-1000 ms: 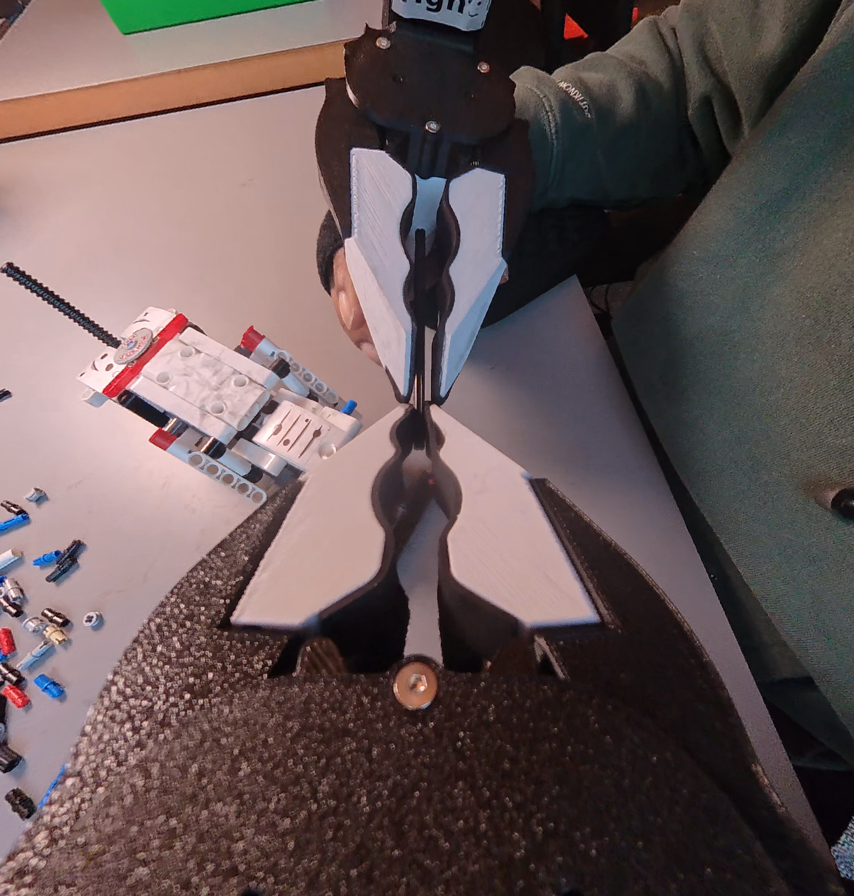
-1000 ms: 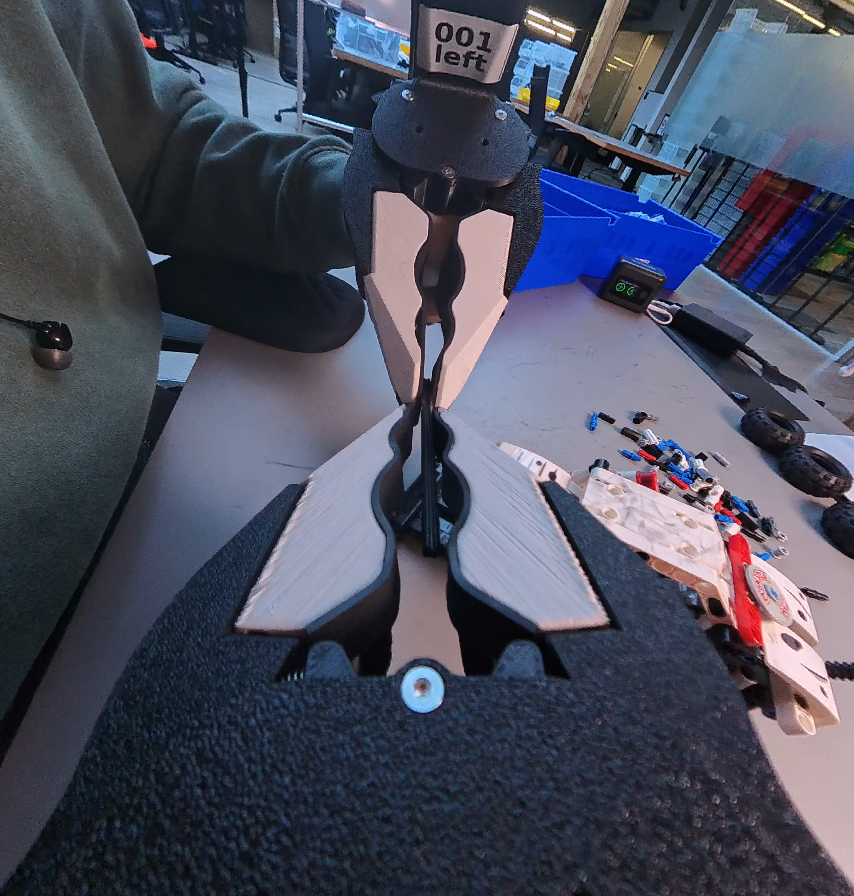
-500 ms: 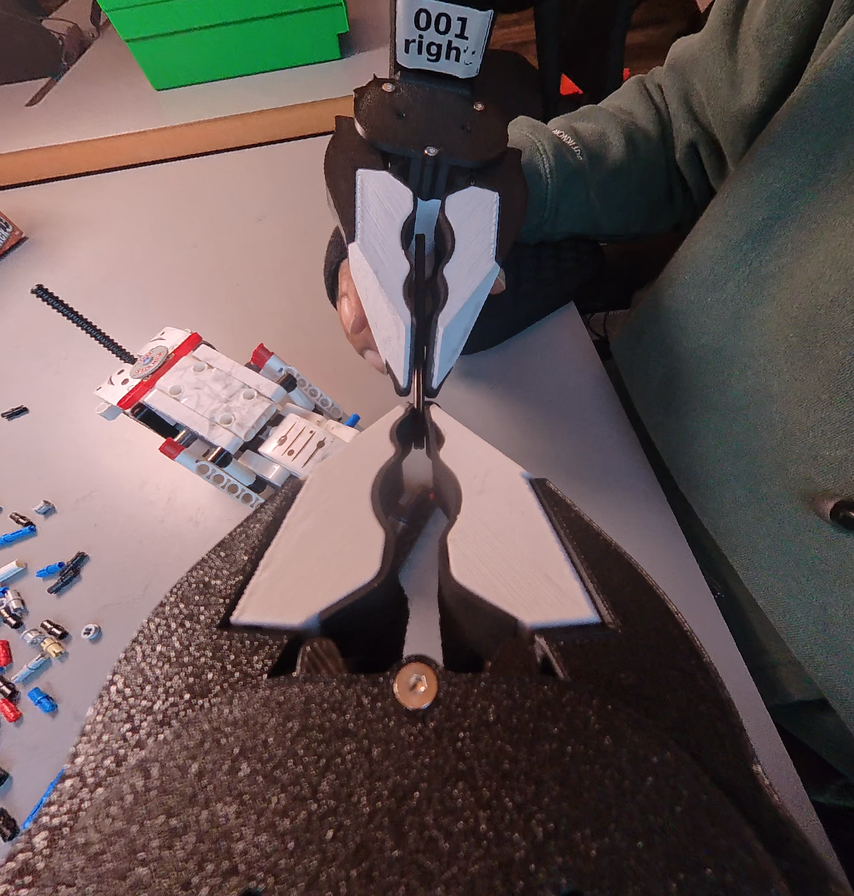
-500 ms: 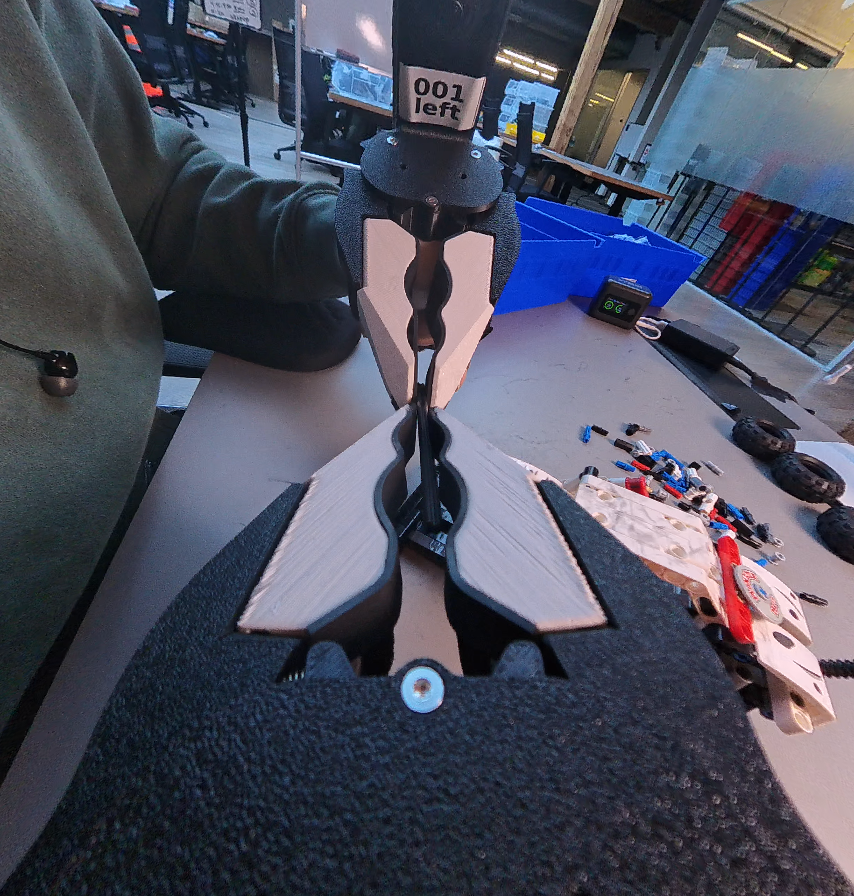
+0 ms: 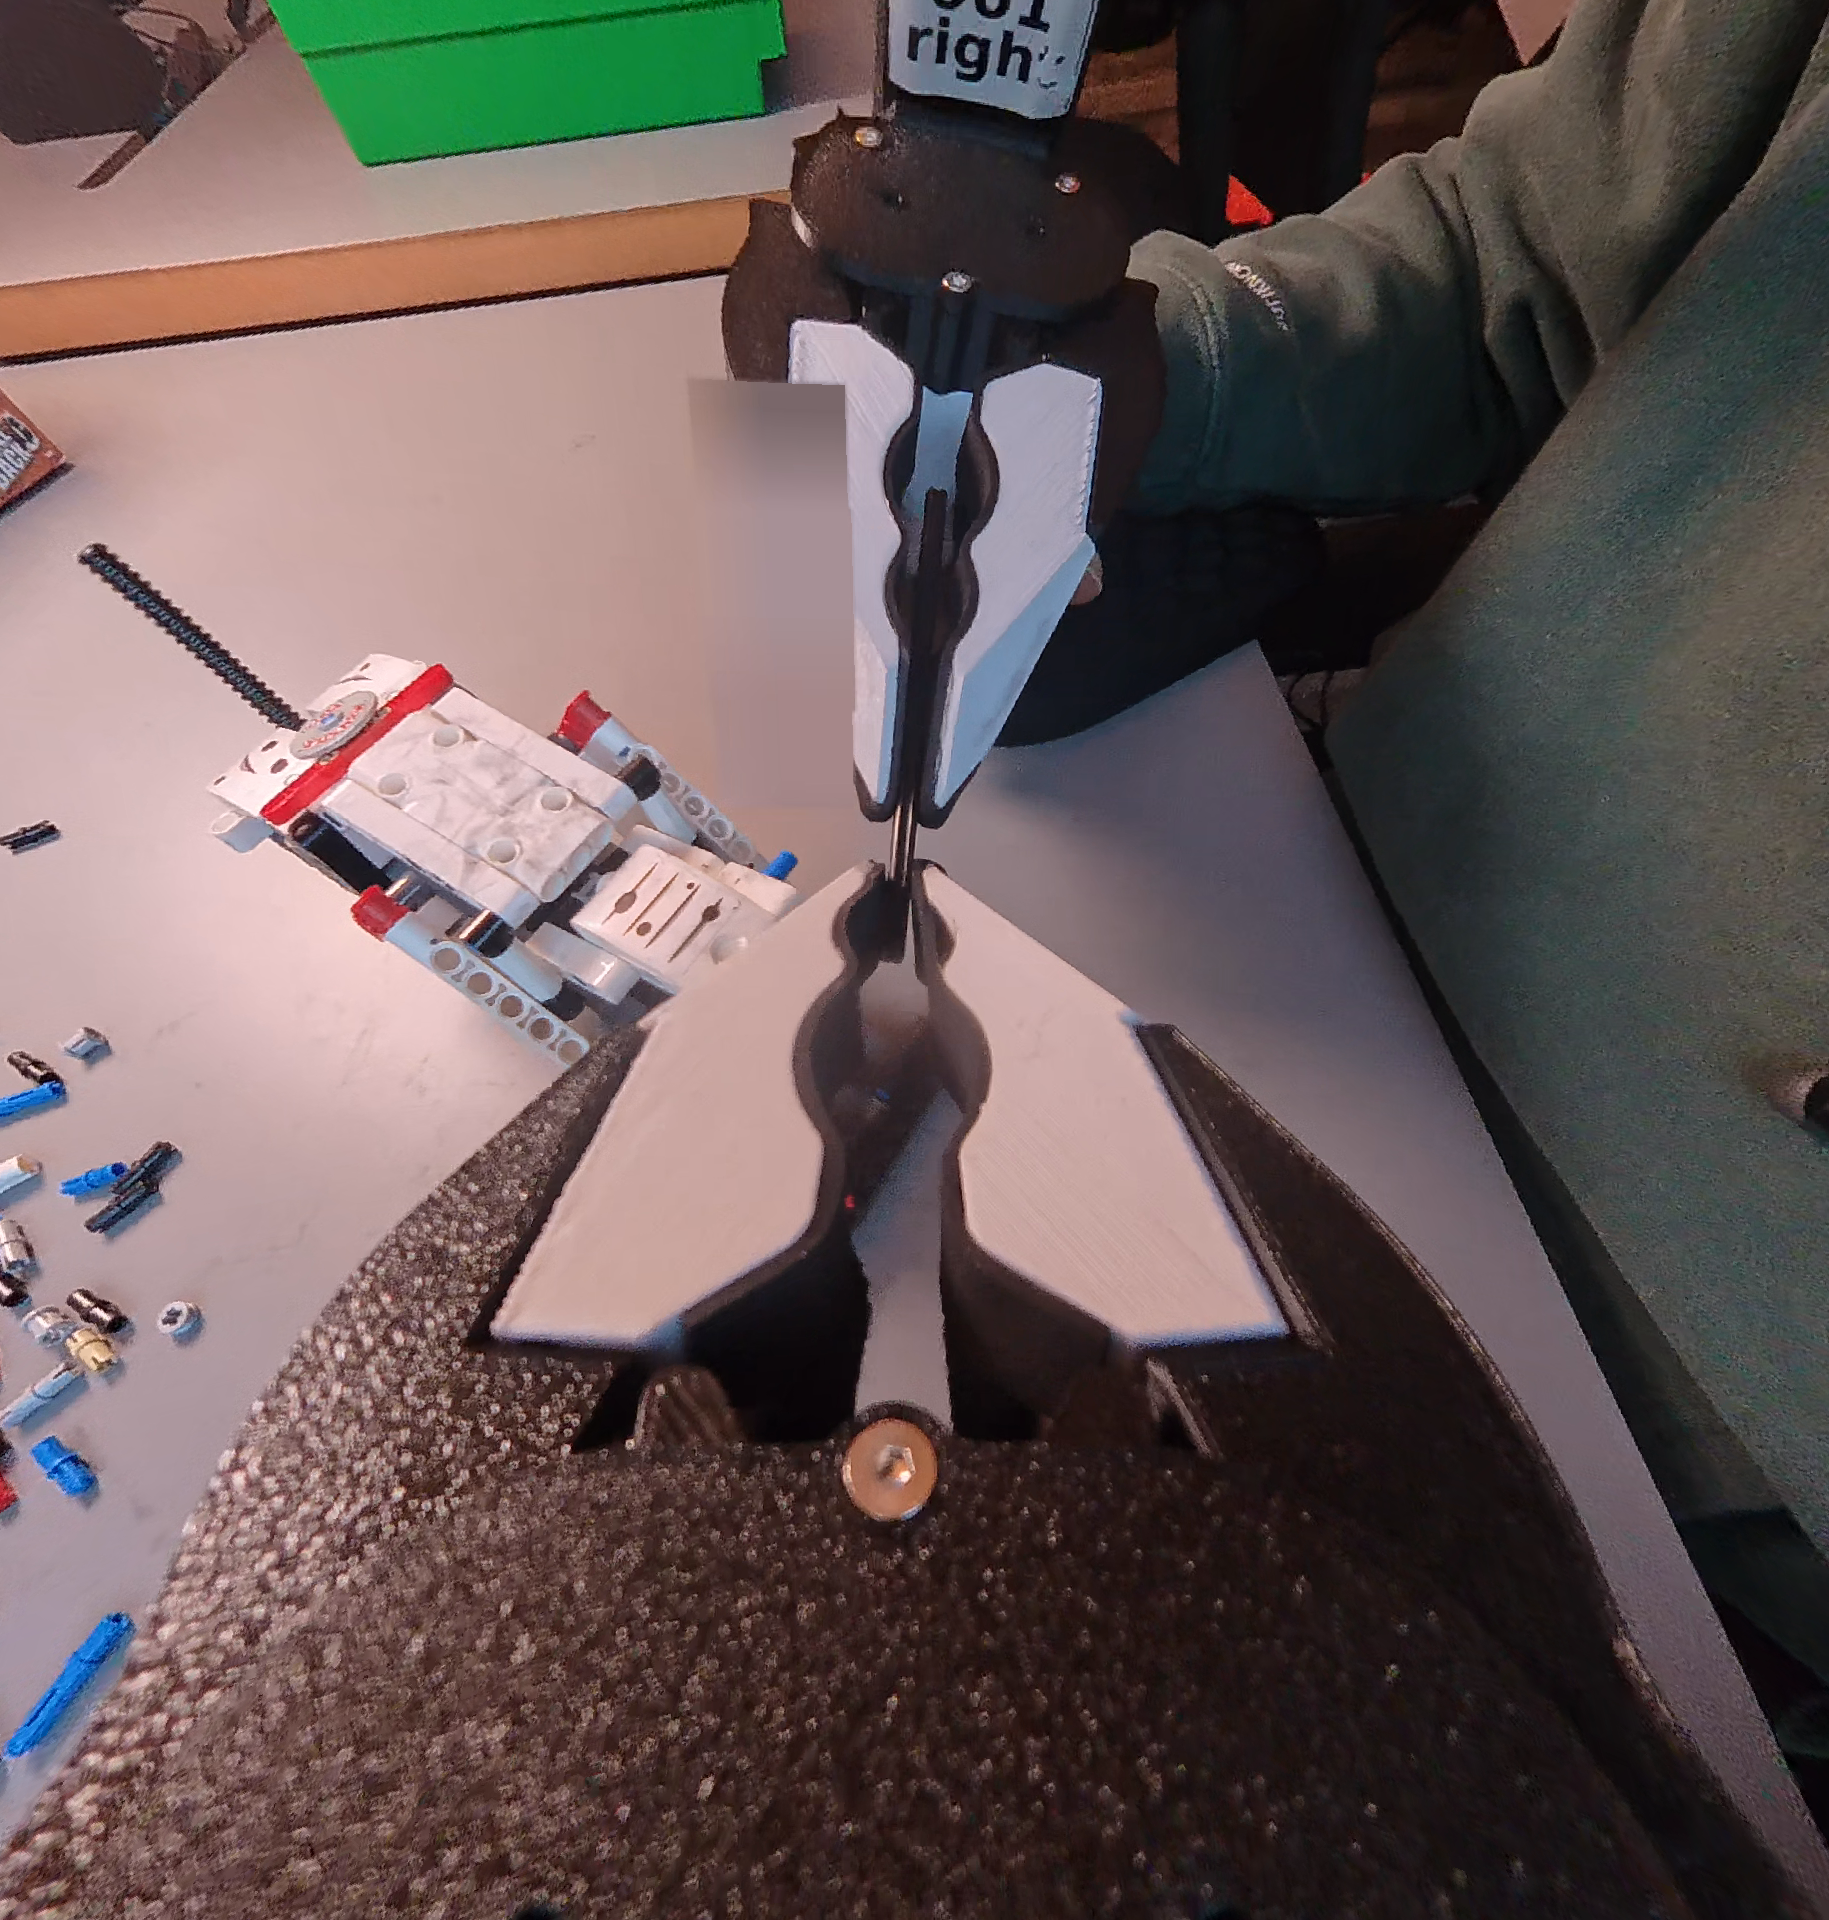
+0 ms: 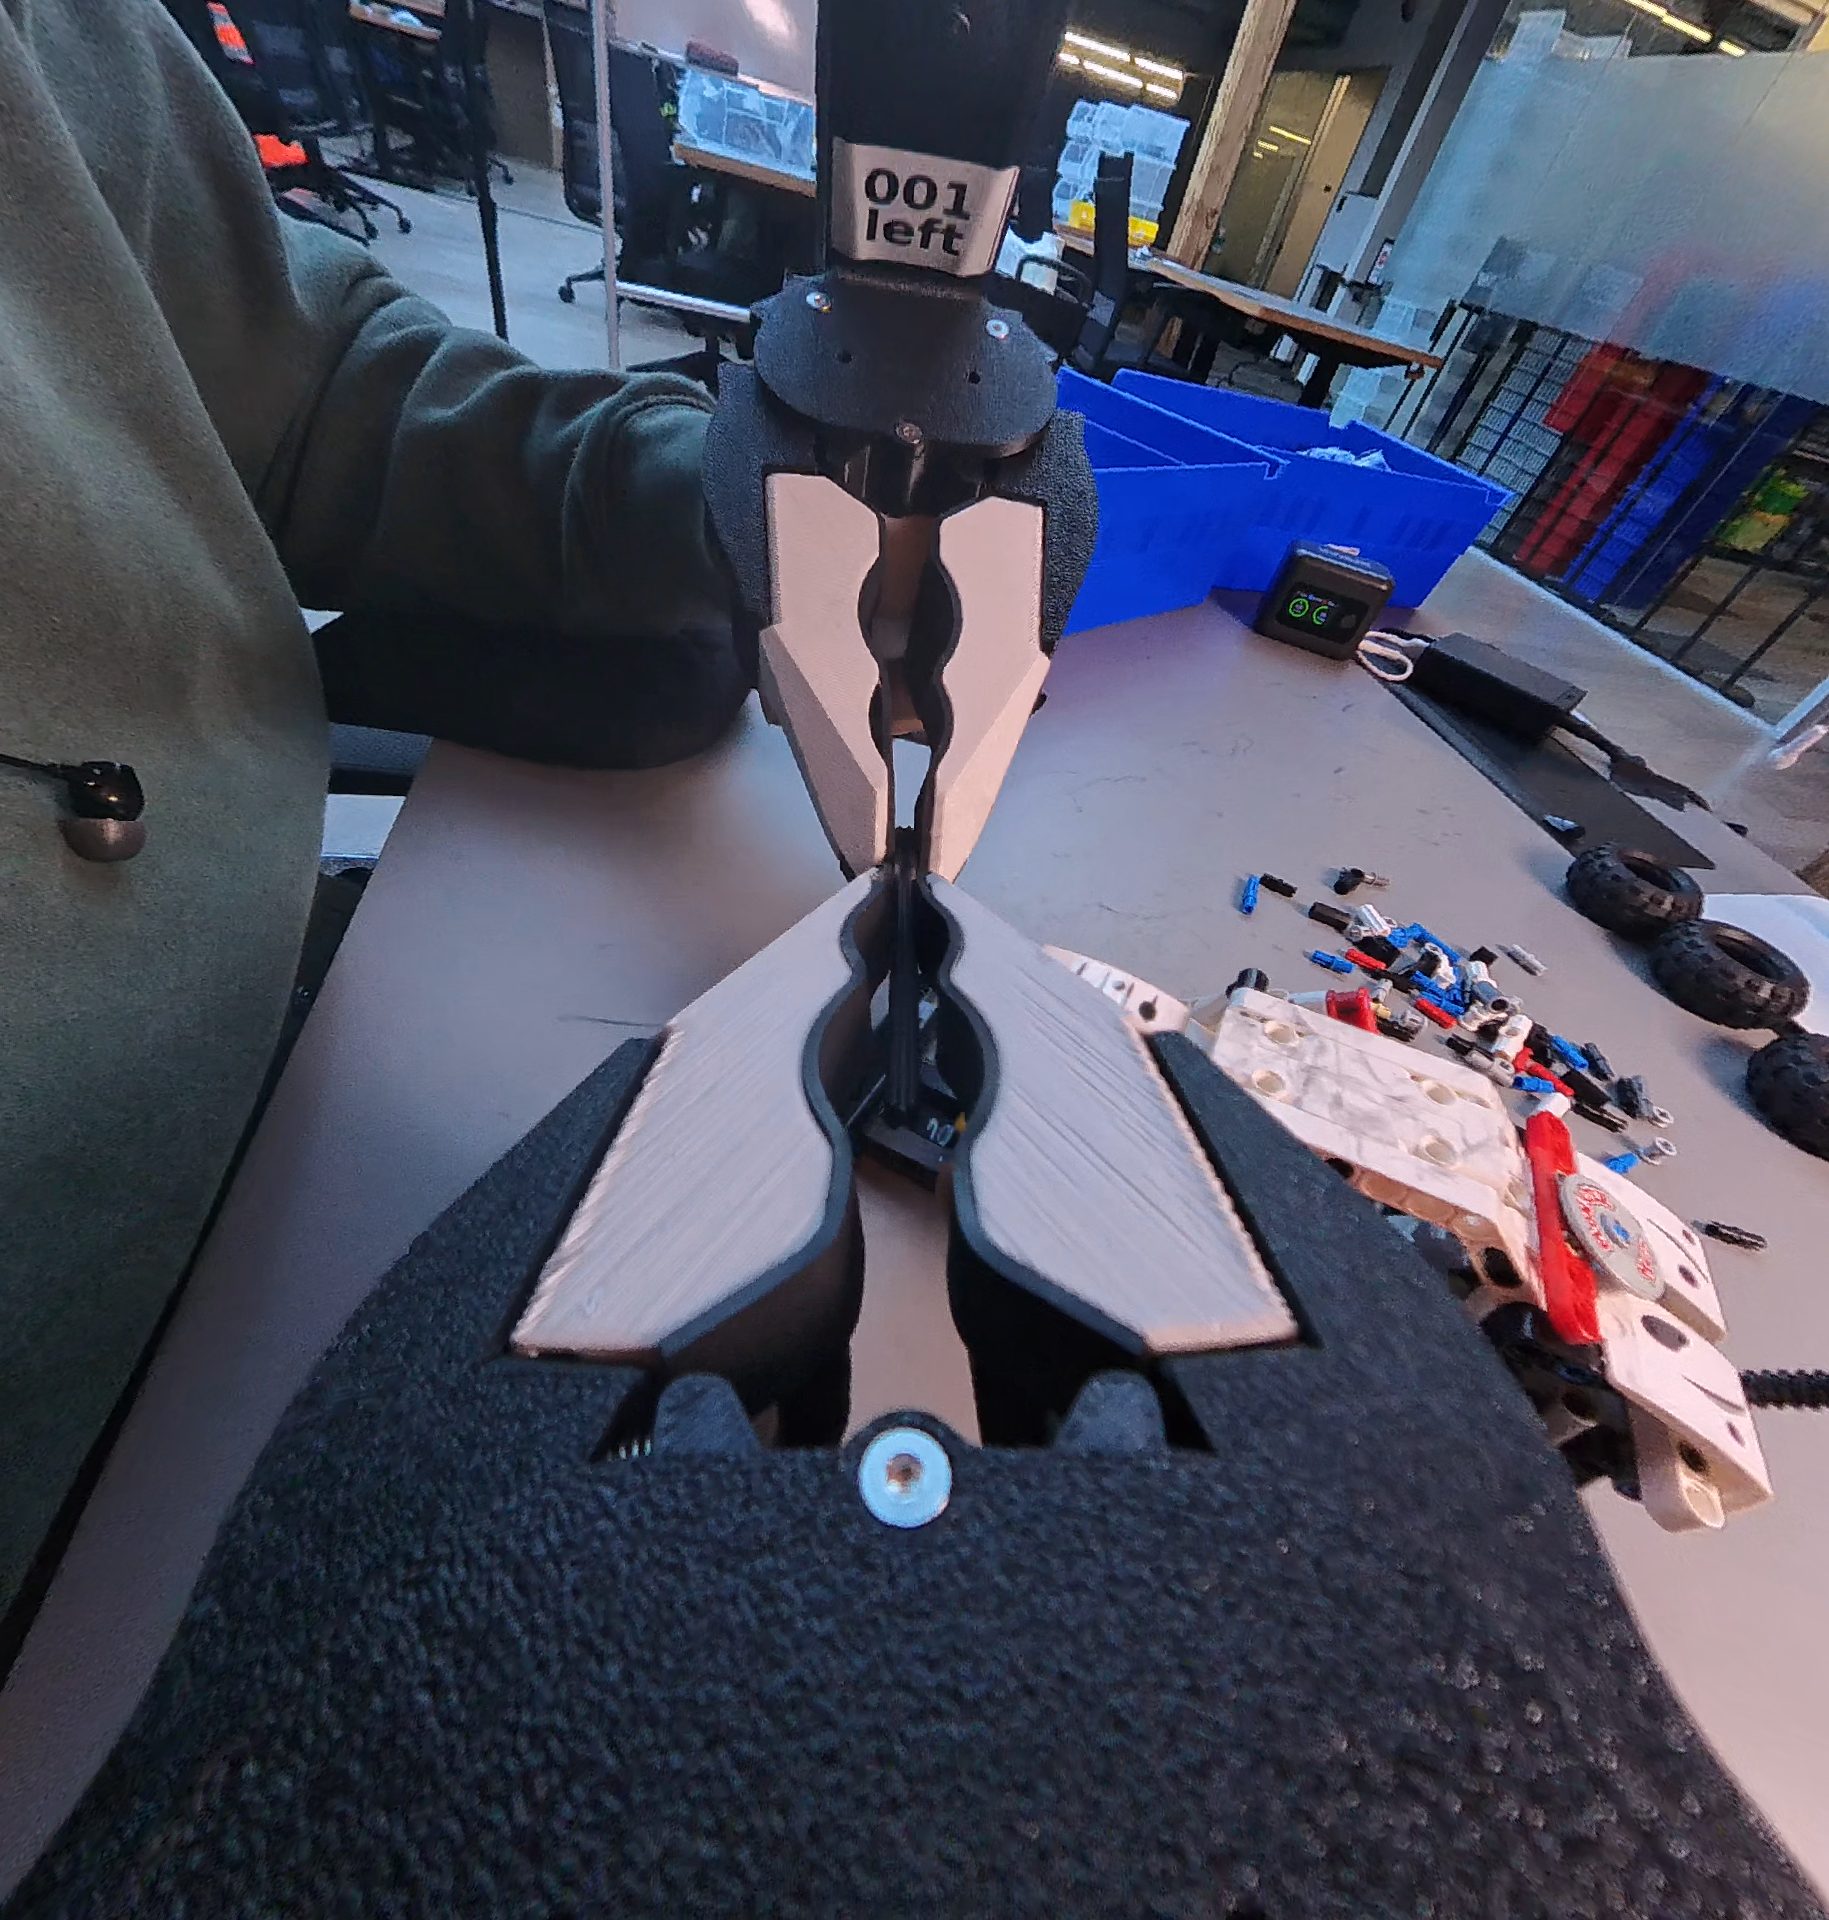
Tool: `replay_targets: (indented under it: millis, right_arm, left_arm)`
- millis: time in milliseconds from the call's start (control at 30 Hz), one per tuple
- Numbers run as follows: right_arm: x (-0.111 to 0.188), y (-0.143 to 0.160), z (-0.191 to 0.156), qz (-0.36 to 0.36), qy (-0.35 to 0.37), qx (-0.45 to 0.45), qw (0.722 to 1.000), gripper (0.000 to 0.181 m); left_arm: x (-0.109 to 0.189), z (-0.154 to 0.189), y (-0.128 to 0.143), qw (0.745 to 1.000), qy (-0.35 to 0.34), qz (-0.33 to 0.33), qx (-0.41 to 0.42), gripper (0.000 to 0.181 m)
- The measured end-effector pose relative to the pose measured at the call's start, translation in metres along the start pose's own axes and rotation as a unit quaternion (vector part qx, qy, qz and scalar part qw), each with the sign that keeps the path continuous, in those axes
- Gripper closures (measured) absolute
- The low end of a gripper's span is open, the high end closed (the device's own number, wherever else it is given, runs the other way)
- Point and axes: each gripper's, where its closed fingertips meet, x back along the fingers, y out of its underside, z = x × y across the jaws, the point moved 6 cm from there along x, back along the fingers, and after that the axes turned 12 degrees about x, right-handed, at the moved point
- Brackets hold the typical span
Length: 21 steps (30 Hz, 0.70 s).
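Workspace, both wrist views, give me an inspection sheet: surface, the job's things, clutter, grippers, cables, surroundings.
Surface: grey table, bare near the person's side.
Job's things: thin black rod spanning both grippers' tips; part-built white and red brick model on the table.
Clutter: small blue, black and red loose pieces; three black tyres.
Grippers: left hand-held gripper shut on the rod; right hand-held gripper shut on it, tip to tip.
Cables: white cable beside a black box with a lit screen.
Surroundings: blue bin, green box, office chairs behind.
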Motion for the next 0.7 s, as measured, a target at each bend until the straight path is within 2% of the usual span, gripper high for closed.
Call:
replay_targets:
  millis: [100, 267, 433, 533, 633, 667, 700]
  right_arm:
    - [0.009, 0.000, 0.011, -0.002, 0.030, 0.002, 1.000, 0.179]
    - [0.049, 0.009, 0.035, -0.016, 0.116, -0.002, 0.993, 0.180]
    - [0.046, 0.020, 0.026, -0.045, 0.103, 0.016, 0.994, 0.179]
    - [0.043, 0.021, 0.024, -0.050, 0.095, 0.020, 0.994, 0.179]
    - [0.043, 0.022, 0.023, -0.054, 0.094, 0.023, 0.994, 0.179]
    - [0.042, 0.022, 0.023, -0.056, 0.096, 0.026, 0.993, 0.179]
    - [0.042, 0.023, 0.023, -0.058, 0.098, 0.028, 0.993, 0.179]
  left_arm:
    - [0.004, -0.007, -0.002, 1.000, -0.024, 0.011, -0.005, 0.168]
    - [0.006, -0.022, 0.009, 0.989, -0.123, -0.020, -0.077, 0.147]
    - [-0.017, -0.023, 0.015, 0.967, -0.178, -0.053, -0.175, 0.135]
    - [-0.025, -0.027, 0.015, 0.950, -0.211, -0.070, -0.218, 0.135]
    - [-0.028, -0.028, 0.013, 0.949, -0.217, -0.072, -0.216, 0.137]
    - [-0.028, -0.028, 0.012, 0.948, -0.219, -0.073, -0.217, 0.139]
    - [-0.027, -0.028, 0.010, 0.950, -0.219, -0.065, -0.213, 0.149]
